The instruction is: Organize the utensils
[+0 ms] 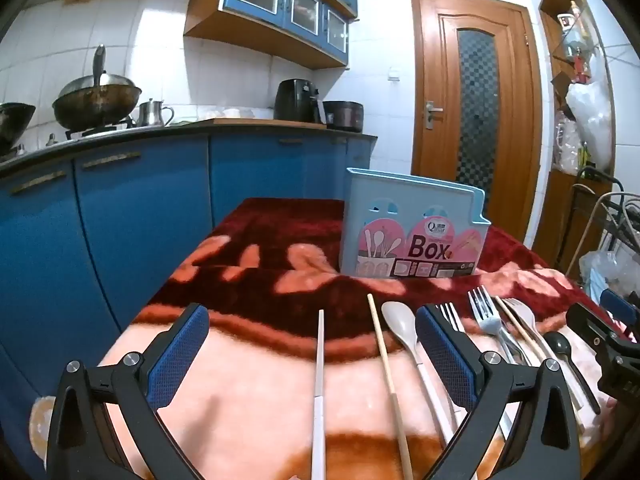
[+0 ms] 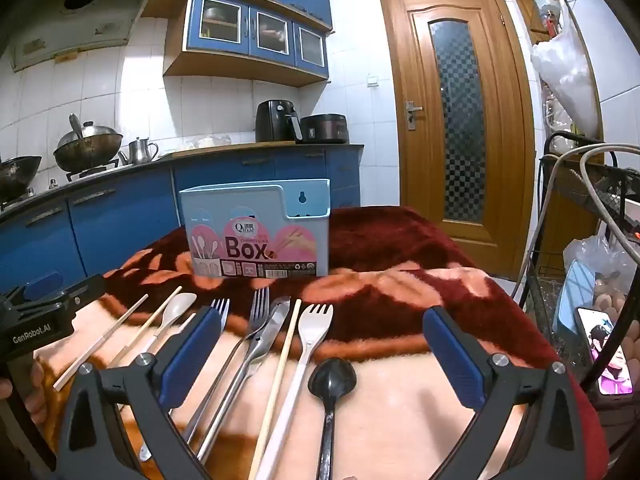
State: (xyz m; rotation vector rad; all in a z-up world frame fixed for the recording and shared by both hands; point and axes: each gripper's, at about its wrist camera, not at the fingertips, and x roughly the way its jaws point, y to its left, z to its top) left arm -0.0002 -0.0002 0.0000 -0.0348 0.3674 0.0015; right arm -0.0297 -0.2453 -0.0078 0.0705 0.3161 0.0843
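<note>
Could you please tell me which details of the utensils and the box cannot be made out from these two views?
- Inside of the blue utensil box: both views show only its front wall, so its compartments stay hidden.
- Handle ends of the black spoon and white fork: cut off by the right wrist view's bottom edge.
- Metal forks: partly hidden behind a finger of the left hand-held gripper in the left wrist view.

Wok [image 1: 96,106] on stove, air fryer [image 2: 277,121] — wooden door [image 2: 456,120], phone [image 2: 610,356]
</note>
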